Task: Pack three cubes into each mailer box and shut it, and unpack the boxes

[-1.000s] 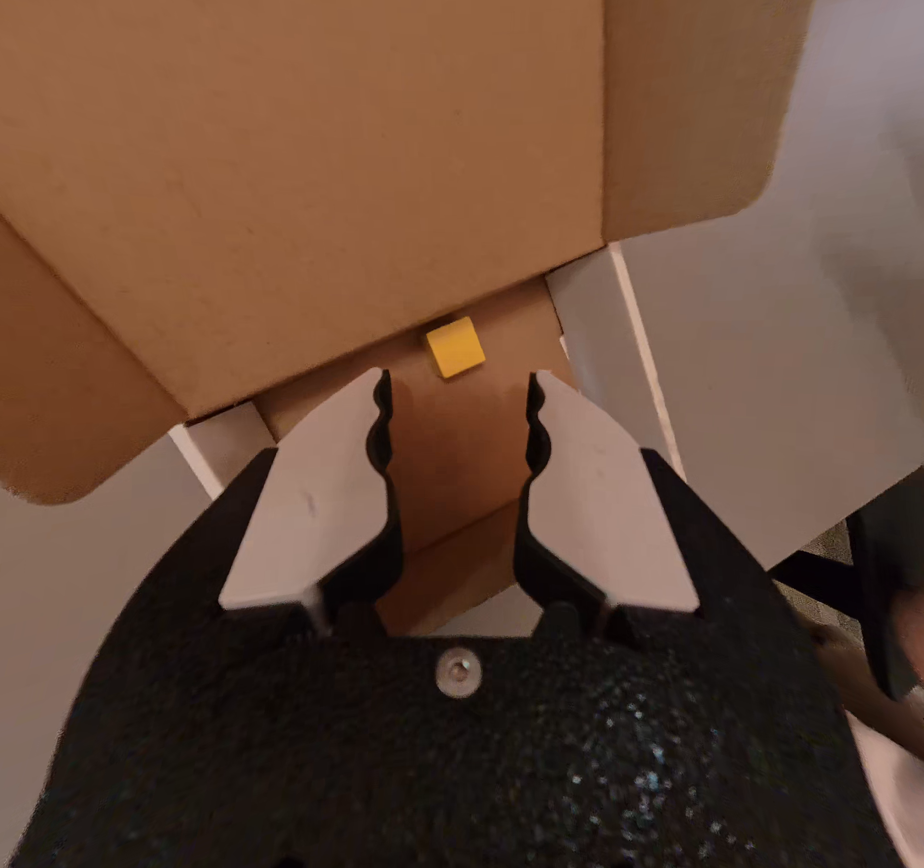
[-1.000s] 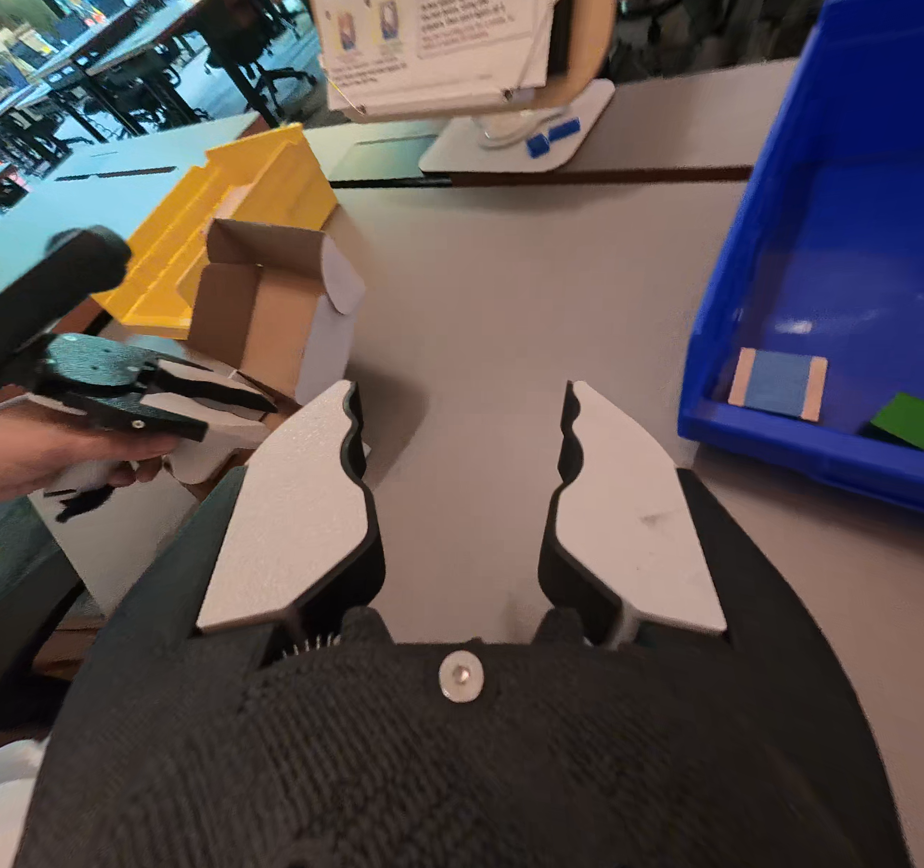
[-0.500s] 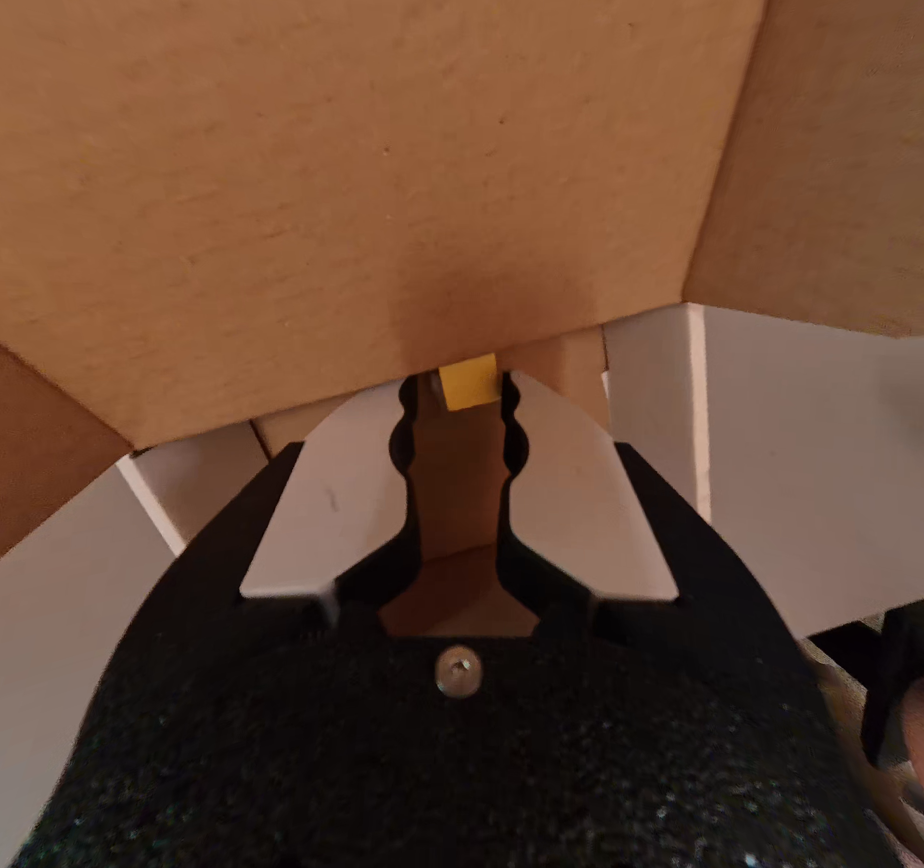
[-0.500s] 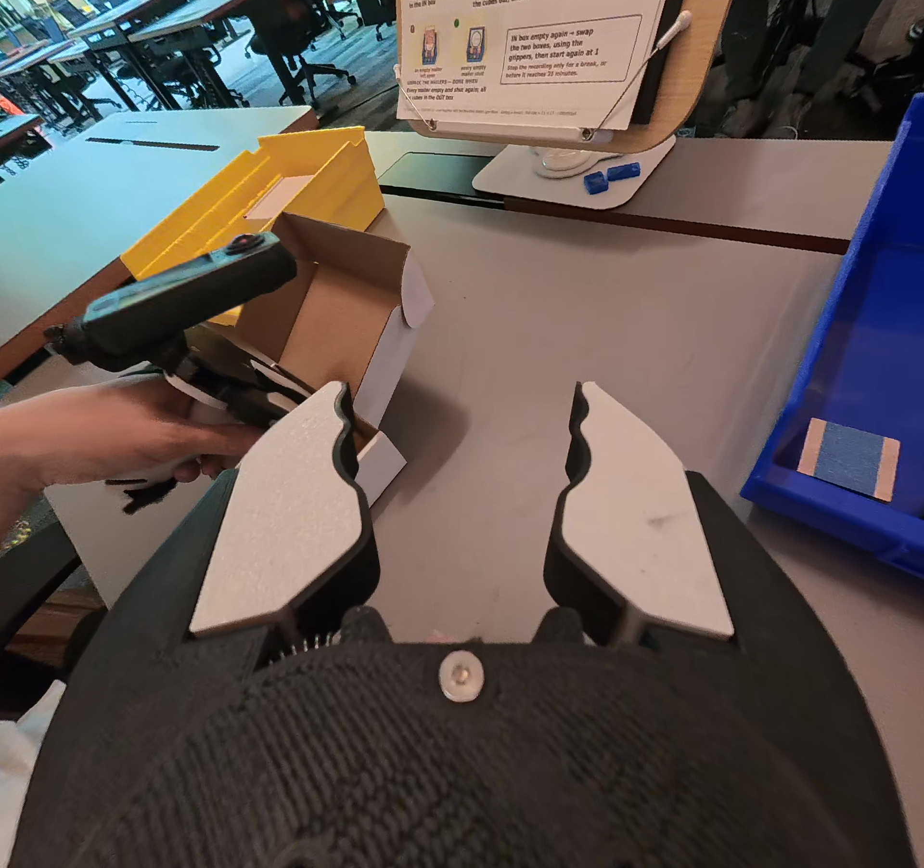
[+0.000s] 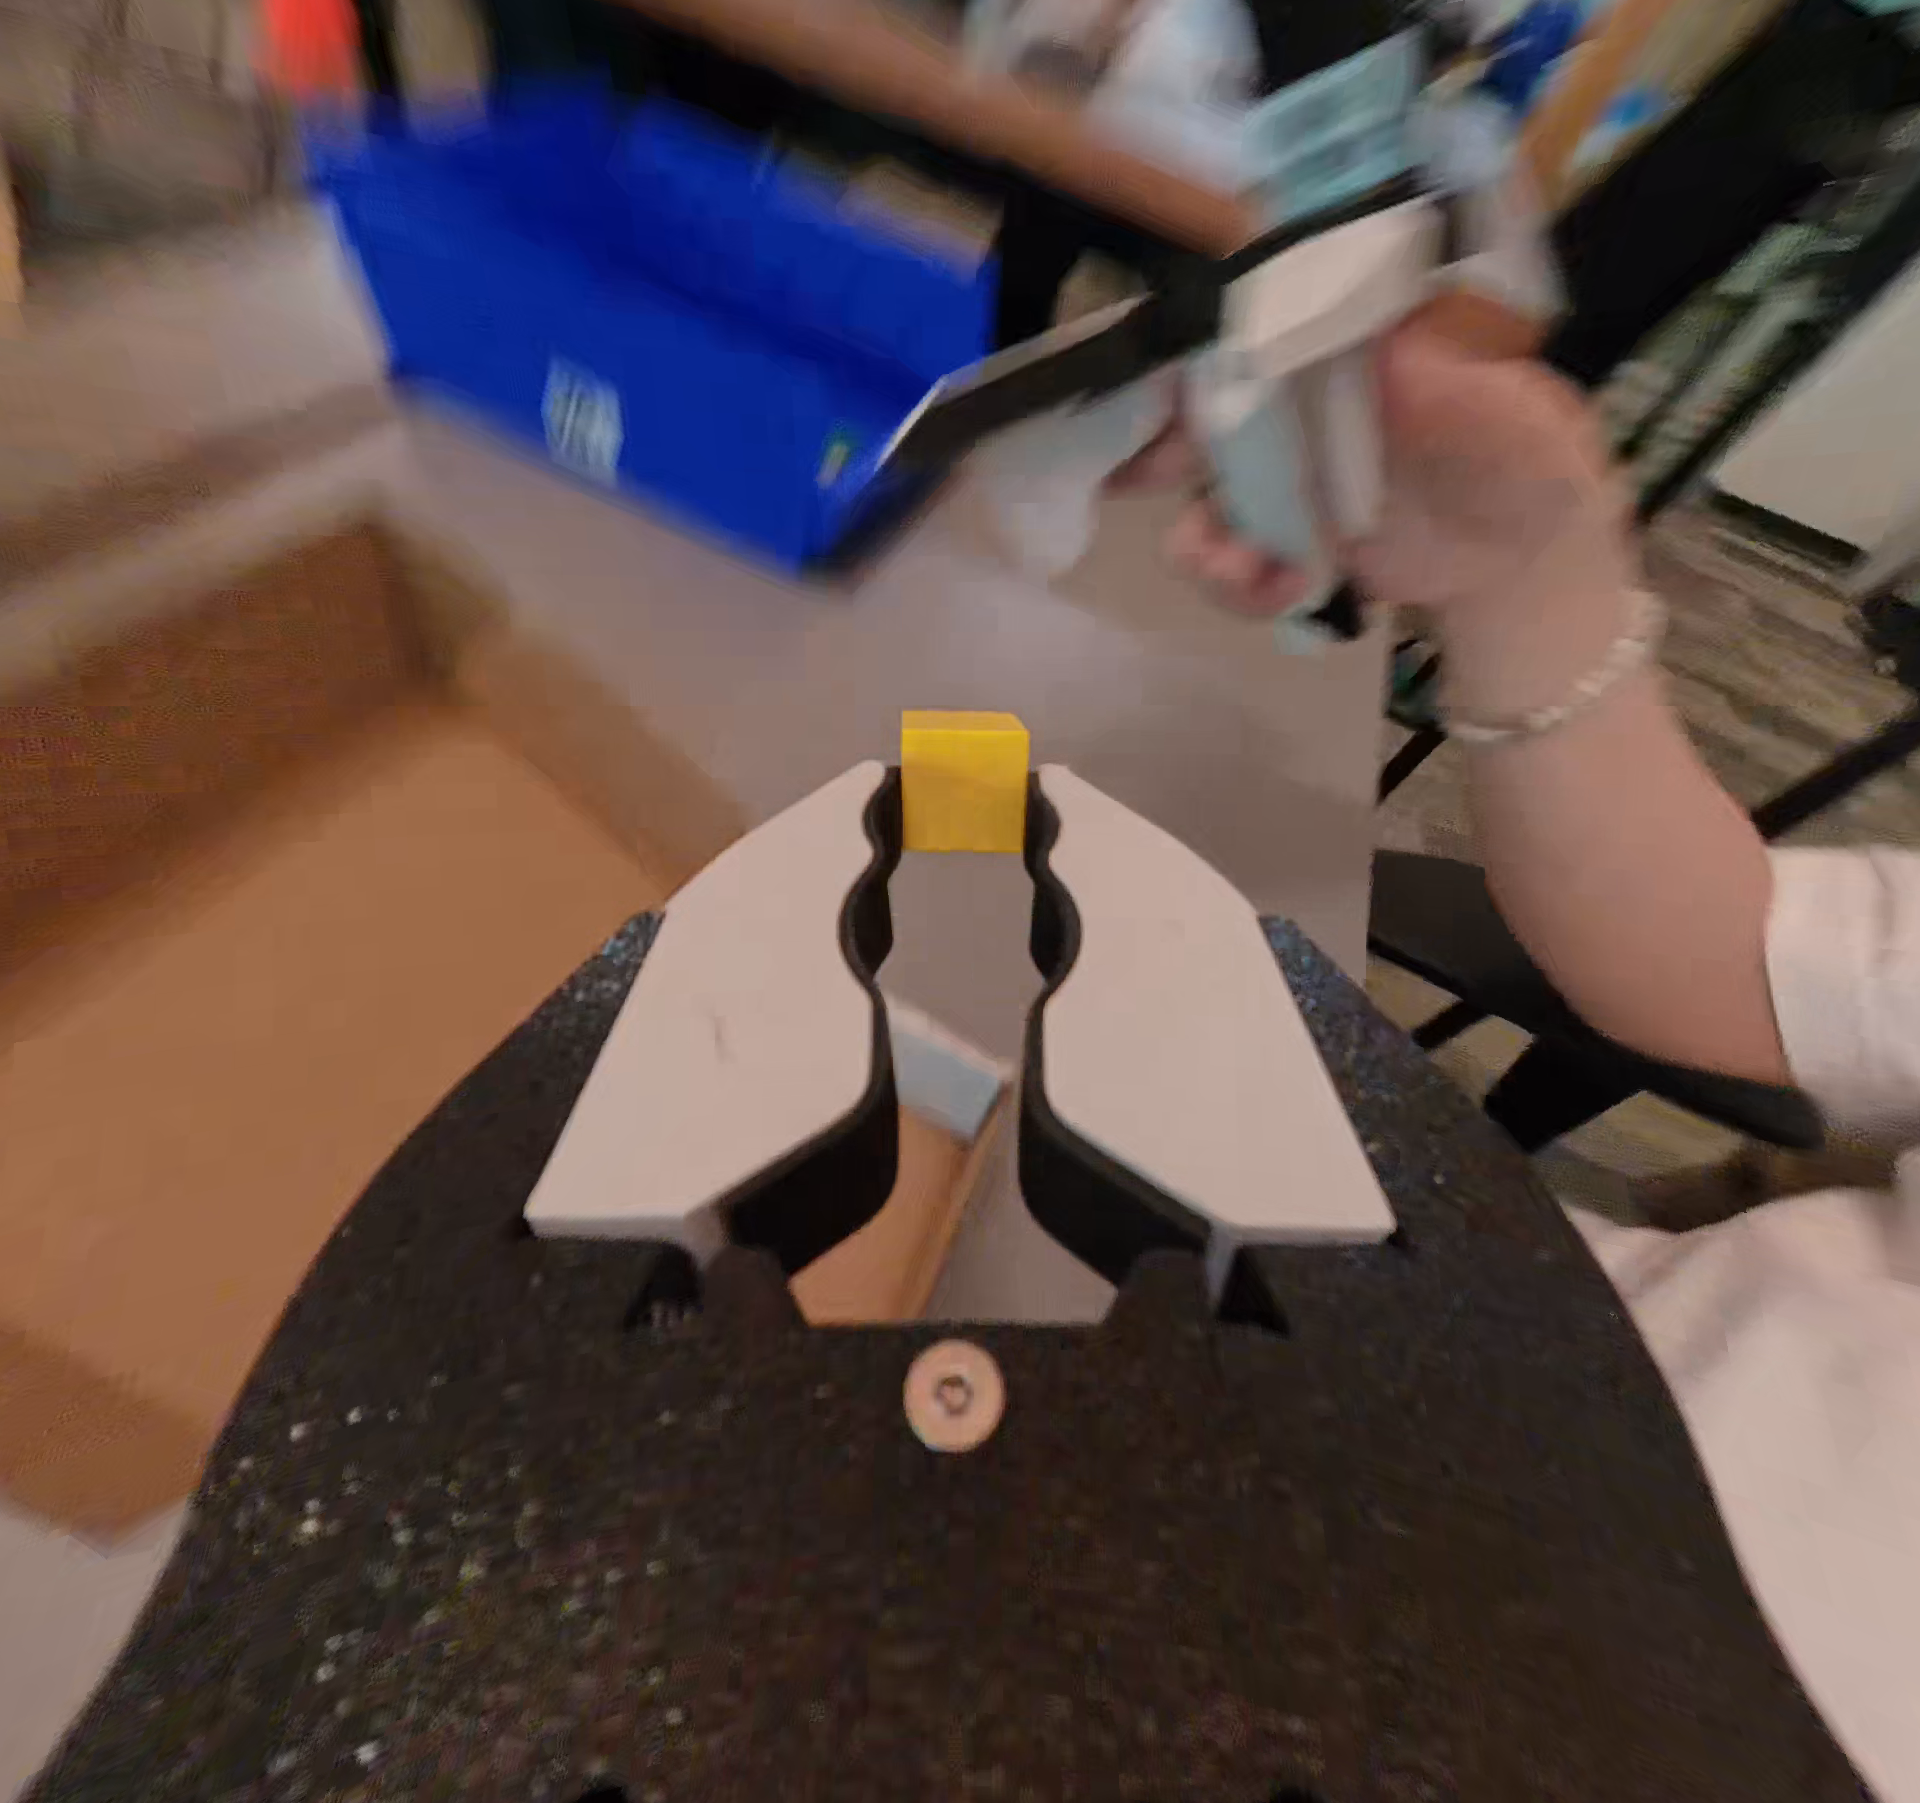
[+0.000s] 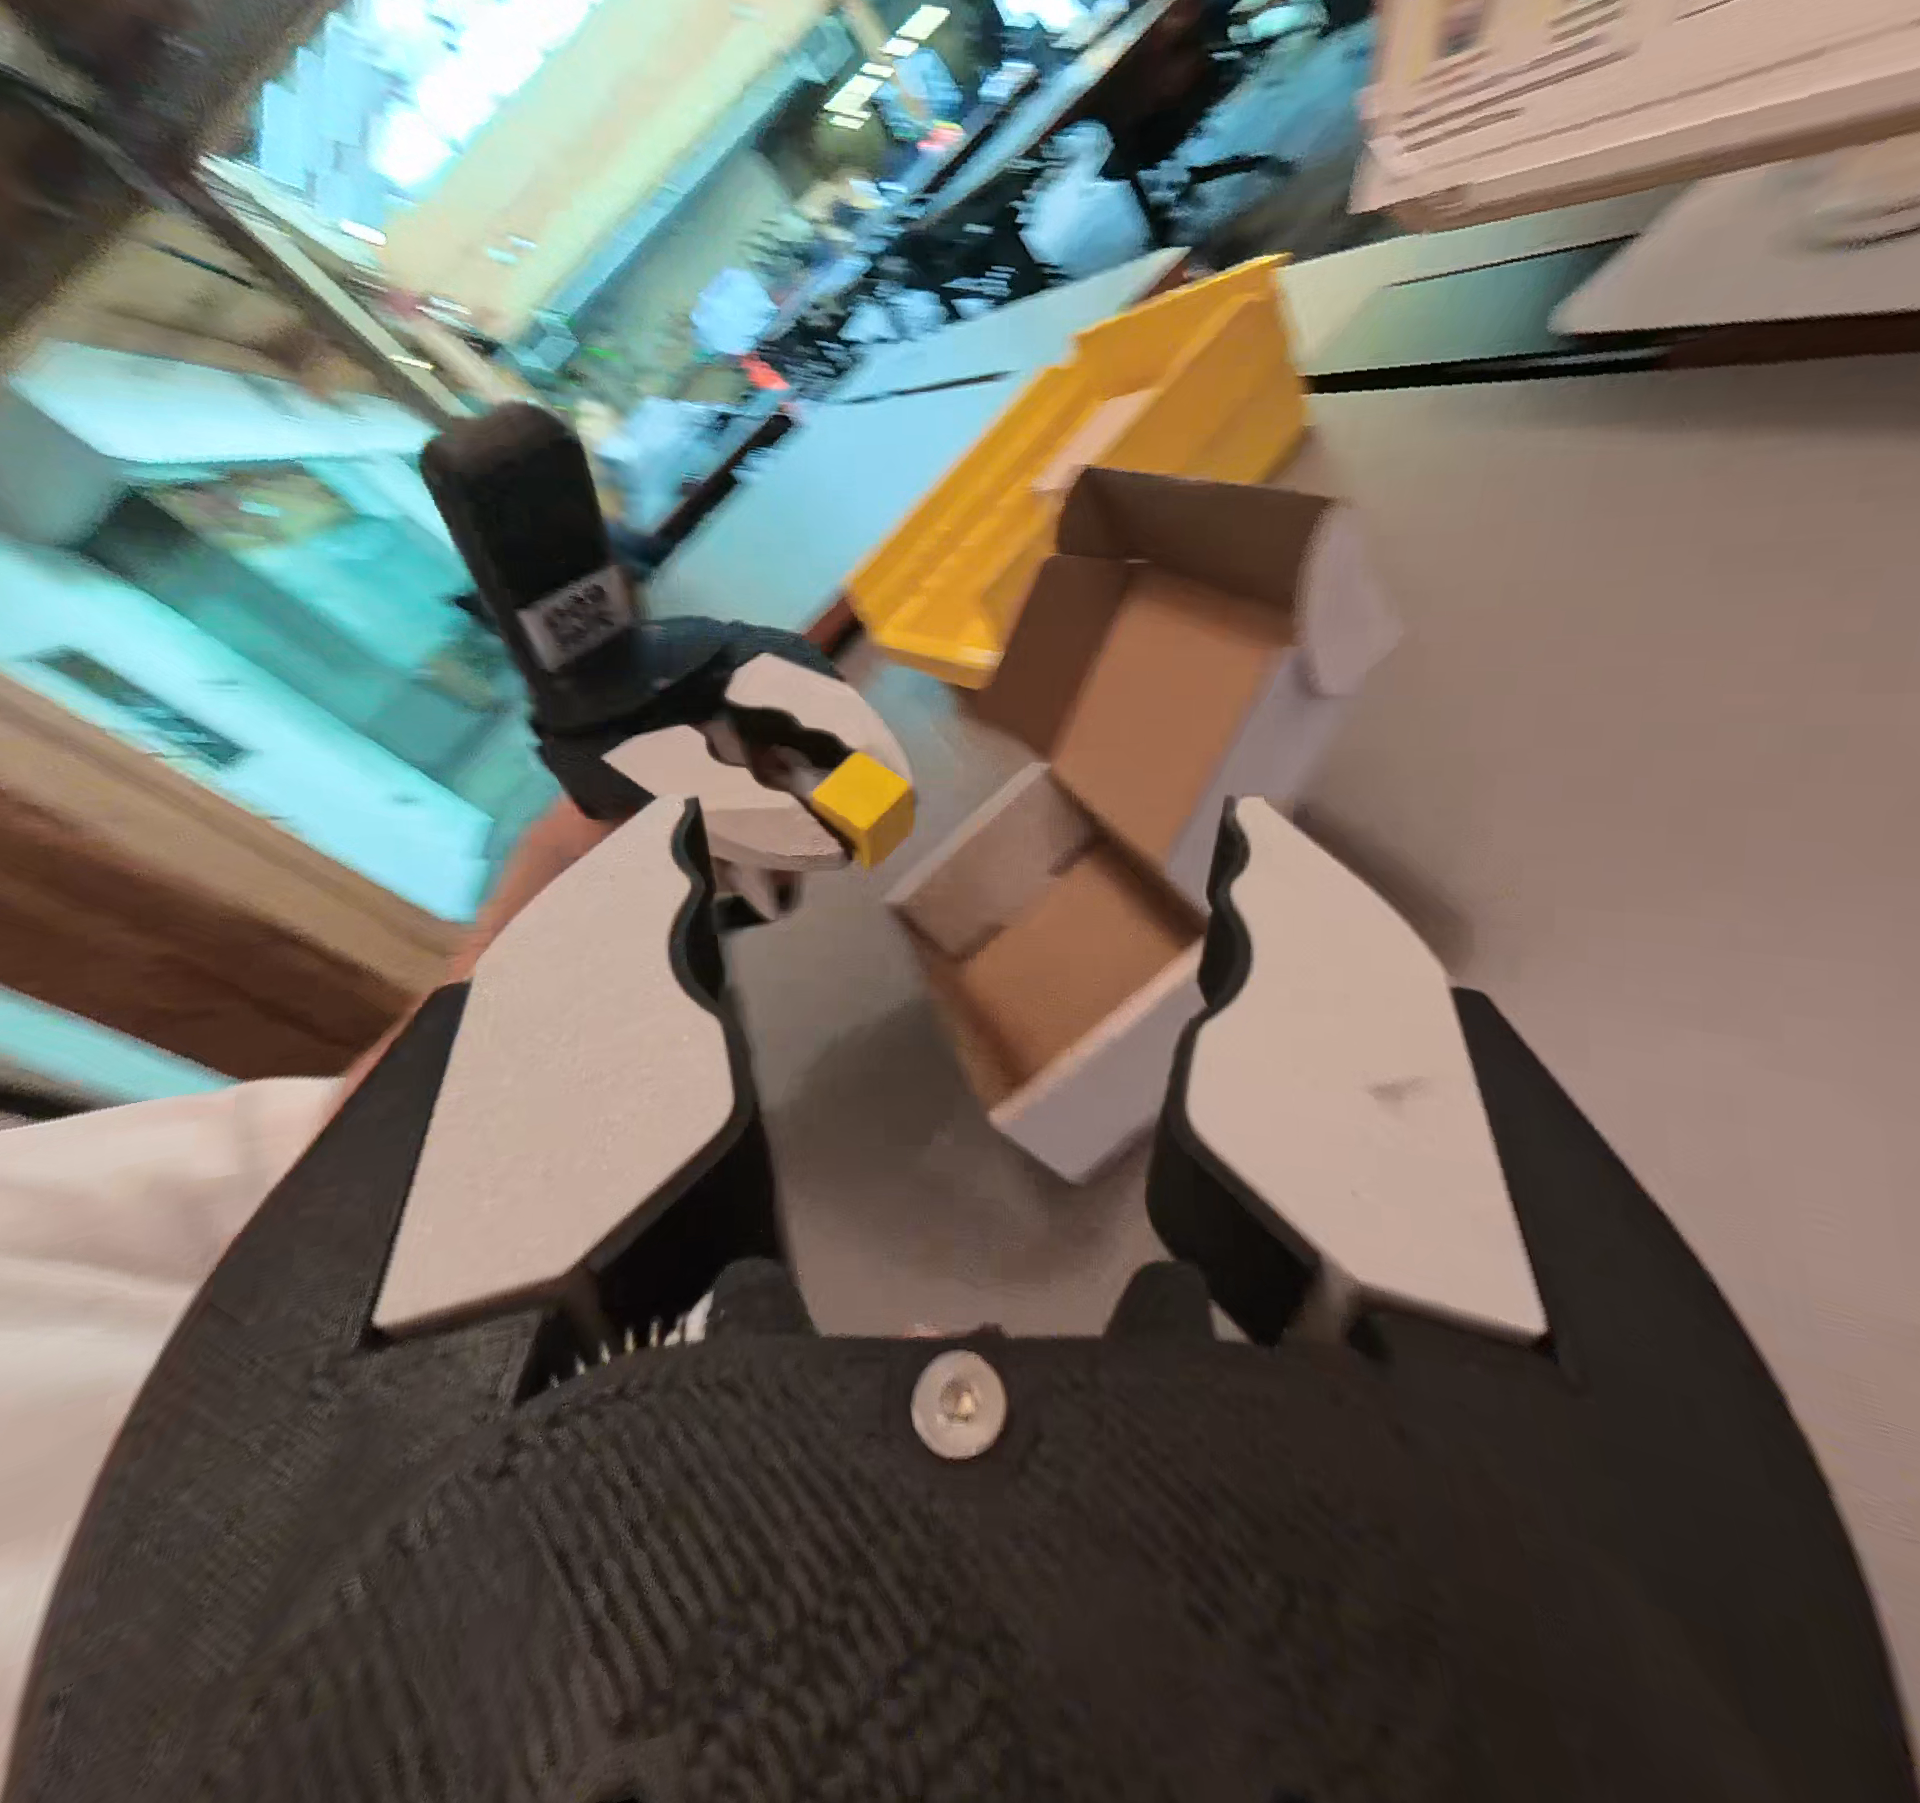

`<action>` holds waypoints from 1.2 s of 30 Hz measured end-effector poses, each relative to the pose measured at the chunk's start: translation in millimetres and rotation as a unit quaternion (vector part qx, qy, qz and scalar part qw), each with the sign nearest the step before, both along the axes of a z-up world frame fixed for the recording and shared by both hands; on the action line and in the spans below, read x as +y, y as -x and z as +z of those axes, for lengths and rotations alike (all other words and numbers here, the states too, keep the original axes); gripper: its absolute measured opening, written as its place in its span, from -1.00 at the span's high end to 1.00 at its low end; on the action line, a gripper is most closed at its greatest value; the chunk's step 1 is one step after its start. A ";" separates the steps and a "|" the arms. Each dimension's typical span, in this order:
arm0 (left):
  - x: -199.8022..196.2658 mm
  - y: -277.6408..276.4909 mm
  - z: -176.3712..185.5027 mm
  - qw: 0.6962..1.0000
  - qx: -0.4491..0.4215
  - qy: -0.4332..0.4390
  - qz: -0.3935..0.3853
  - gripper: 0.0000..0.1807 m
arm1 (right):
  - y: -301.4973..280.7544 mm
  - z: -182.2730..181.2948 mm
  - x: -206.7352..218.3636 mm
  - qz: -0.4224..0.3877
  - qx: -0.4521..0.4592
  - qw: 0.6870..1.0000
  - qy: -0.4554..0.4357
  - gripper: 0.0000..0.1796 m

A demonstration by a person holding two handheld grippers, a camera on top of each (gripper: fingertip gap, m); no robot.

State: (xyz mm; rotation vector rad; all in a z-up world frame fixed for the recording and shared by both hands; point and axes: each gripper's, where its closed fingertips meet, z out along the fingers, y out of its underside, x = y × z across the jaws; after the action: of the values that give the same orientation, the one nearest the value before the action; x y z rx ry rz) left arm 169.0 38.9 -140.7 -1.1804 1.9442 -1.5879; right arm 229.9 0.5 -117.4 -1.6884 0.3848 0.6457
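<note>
the yellow cube (image 5: 964,783) is pinched right at the tips of the left hand-held gripper (image 5: 964,797), jaws closed in on its two sides, held in the air above the bench (image 6: 1662,714) just beside the open mailer box (image 6: 1101,880). from the right wrist view the same cube (image 6: 864,806) hangs off the box's near-left corner, clear of the cardboard. the box looks empty inside, lid (image 6: 1174,600) tipped back toward the far edge of the bench, so i'd judge this is unpacking, with the cube on its way out to a bin.

the right hand-held gripper (image 6: 961,880) is spread wide with nothing in it, pointed at the box, held in a person's hand (image 5: 1455,527) over the near edge.

the grip is only at the very tips, so little pad bears on the cube; a quick swing, and both views are smeared with motion, could twist it loose to drop and bounce off the bench. the two tools are near each other and could knock.

the bench top is plain pale grey. a yellow bin (image 6: 1122,465) sits toward the far-left edge behind the box, a blue bin (image 5: 665,319) off toward the right side. a stand with printed sheets (image 6: 1642,39) is at the far edge. beyond are rows of desks and chairs, too blurred to say more.
</note>
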 end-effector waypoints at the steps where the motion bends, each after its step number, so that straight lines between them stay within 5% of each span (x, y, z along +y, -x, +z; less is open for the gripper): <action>1: -7.9 9.1 22.0 0.996 -0.086 -0.009 -0.030 0.76 | 10.3 7.7 2.6 0.029 0.033 0.999 -0.028 -0.03; 4: -21.8 33.5 54.6 0.963 -0.246 -0.080 -0.077 0.76 | 42.2 33.1 8.1 0.119 0.137 0.978 -0.103 0.02; 9: -31.0 45.2 62.1 0.929 -0.317 -0.170 -0.088 0.76 | 99.0 30.9 20.0 0.256 0.216 0.938 -0.088 0.03; 17: -27.3 46.2 52.9 0.925 -0.323 -0.181 -0.084 0.76 | 122.9 24.0 33.7 0.301 0.263 0.914 -0.074 0.28; 22: -23.0 43.1 41.8 0.924 -0.314 -0.205 -0.078 0.76 | 119.8 28.2 29.4 0.315 0.264 0.907 -0.094 0.75; 25: -23.4 42.4 41.0 0.924 -0.317 -0.200 -0.075 0.76 | 120.0 26.8 28.6 0.321 0.253 0.908 -0.092 0.76; 31: -0.1 31.0 36.2 0.941 -0.279 -0.192 0.029 0.52 | 89.4 26.2 28.4 0.249 0.212 0.940 -0.098 0.76; 36: 39.6 44.7 4.2 0.940 -0.190 -0.267 0.098 0.55 | -23.0 9.4 -13.4 -0.019 0.066 0.997 -0.041 0.76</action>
State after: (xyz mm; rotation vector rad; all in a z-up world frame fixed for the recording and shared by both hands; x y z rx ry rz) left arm 124.3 78.5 -136.5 -0.7466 1.7693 -0.9968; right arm 252.9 -12.9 -108.0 -1.5619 0.4771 0.7381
